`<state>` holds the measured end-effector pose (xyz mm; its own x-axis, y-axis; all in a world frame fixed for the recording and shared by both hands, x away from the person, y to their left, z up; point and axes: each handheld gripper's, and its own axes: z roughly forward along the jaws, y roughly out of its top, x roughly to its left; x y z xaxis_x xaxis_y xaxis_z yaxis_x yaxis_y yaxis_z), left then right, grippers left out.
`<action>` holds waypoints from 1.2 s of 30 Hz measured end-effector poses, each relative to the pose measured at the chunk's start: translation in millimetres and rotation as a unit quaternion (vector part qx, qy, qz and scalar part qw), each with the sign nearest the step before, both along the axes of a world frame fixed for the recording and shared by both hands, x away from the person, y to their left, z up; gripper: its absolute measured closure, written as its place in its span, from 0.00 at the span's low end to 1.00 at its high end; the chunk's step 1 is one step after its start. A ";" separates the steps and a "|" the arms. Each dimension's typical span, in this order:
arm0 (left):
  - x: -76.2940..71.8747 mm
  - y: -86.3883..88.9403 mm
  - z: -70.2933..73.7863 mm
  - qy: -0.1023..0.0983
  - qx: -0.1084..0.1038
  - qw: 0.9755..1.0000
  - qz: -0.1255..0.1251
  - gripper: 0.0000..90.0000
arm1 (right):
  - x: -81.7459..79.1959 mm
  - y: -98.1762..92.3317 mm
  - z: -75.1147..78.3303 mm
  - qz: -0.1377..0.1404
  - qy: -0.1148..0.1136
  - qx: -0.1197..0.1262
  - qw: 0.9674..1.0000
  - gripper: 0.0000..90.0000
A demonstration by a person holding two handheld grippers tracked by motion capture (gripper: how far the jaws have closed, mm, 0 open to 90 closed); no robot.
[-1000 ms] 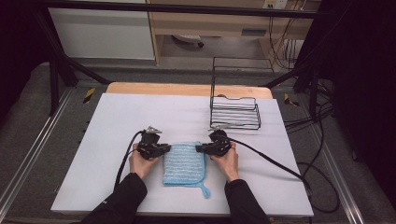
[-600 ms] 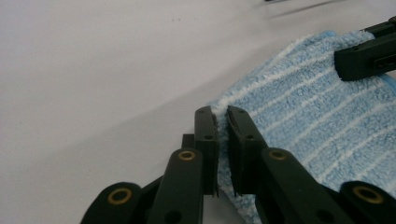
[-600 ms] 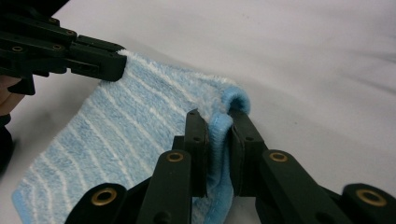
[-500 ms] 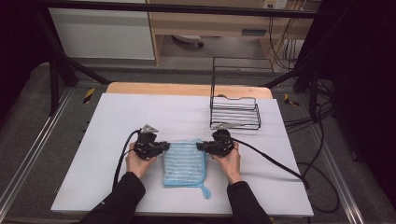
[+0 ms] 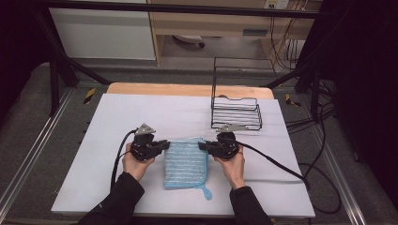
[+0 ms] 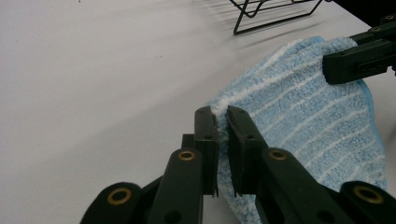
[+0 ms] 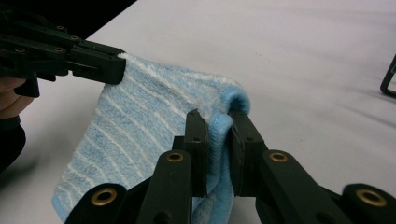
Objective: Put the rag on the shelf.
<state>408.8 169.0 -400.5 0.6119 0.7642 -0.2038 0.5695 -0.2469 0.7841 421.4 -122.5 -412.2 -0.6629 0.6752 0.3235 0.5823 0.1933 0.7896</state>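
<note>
You hold a light blue towel [image 5: 187, 161] with thin white stripes, folded into a tall rectangle, just toward you from the middle of the white table [image 5: 141, 117]. Its pile looks soft and fluffy, and a darker blue trim runs along the edge. A small blue hanging loop sticks out at its 5 o'clock corner. Your left gripper [image 5: 162, 144] pinches the towel's 11 o'clock corner, jaws closed on the cloth; in the left gripper view the fabric is squeezed thin between the jaws of the left gripper [image 6: 221, 126]. Your right gripper [image 5: 202, 146] clamps the 1 o'clock corner the same way, a rolled fold of towel bulging above its jaws in the right gripper view [image 7: 218, 128]. The held edge hangs lifted between the two grippers. A black wire rack [image 5: 236, 110] stands at 1 o'clock from the towel, near it.
</note>
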 end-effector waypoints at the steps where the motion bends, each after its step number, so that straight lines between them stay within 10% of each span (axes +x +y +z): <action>1: -0.9 0.0 1.3 -0.003 0.001 1.000 -0.001 0.92 | -1.4 -0.5 1.2 0.000 -0.003 0.001 1.000 0.89; 36: -31.7 -8.6 47.5 -0.081 -0.047 0.996 -0.012 0.91 | -33.8 -21.4 50.0 -0.021 -0.097 0.041 0.994 0.89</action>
